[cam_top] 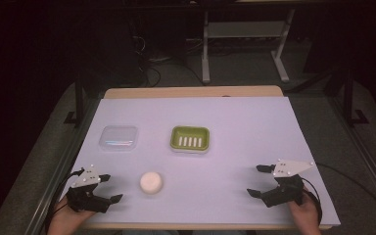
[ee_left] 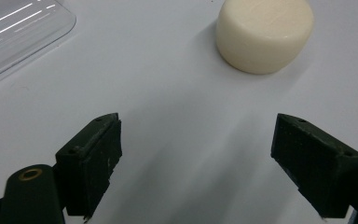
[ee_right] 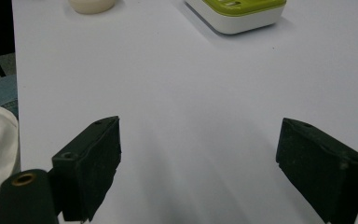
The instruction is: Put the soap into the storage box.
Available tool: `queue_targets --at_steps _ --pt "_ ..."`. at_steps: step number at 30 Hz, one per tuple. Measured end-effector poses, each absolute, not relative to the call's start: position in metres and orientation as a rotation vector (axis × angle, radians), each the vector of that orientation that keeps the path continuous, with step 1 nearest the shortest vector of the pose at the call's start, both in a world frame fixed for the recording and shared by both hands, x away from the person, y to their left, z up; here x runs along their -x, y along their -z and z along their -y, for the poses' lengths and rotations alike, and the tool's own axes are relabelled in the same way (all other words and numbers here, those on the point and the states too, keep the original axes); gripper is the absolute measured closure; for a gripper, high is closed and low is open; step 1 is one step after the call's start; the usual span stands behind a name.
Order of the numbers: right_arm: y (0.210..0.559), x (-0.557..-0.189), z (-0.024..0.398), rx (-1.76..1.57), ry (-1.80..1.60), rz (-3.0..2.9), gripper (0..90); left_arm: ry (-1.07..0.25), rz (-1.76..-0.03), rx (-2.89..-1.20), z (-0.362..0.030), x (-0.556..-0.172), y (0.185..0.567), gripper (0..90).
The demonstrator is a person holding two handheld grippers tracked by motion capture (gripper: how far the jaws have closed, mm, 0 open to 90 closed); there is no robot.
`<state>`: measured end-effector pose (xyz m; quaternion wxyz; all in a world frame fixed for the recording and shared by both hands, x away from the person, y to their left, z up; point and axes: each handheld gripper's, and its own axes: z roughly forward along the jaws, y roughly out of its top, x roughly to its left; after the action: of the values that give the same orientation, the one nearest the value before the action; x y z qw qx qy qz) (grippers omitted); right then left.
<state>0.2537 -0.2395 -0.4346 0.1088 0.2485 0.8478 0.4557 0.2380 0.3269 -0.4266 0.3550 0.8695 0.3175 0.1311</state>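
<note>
Soap bar [cam_top: 151,182] round and cream on our white table sheet [cam_top: 235,127], near our left gripper [cam_top: 110,188] with jaws spread, green soap dish [cam_top: 190,138] and clear lid [cam_top: 119,137] beyond, right gripper [cam_top: 255,180] likewise agape, empty.

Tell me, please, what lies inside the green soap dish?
The green soap dish holds nothing: its bottom shows a row of white slots. The round soap lies apart on the table. What is under the dish is covered.
</note>
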Motion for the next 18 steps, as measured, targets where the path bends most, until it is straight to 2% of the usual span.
queue_targets --at_steps 4,18 --pt "0.4353 -0.2540 0.2396 -0.732 -1.344 -2.493 13.1 -0.371 -0.822 -2.262 -0.3242 -0.2391 0.4283 15.7" --pt "0.4362 -0.2546 0.2390 -0.735 -1.355 -2.497 13.1 -0.339 -0.786 -2.274 -0.3173 -0.2406 0.4306 15.6"
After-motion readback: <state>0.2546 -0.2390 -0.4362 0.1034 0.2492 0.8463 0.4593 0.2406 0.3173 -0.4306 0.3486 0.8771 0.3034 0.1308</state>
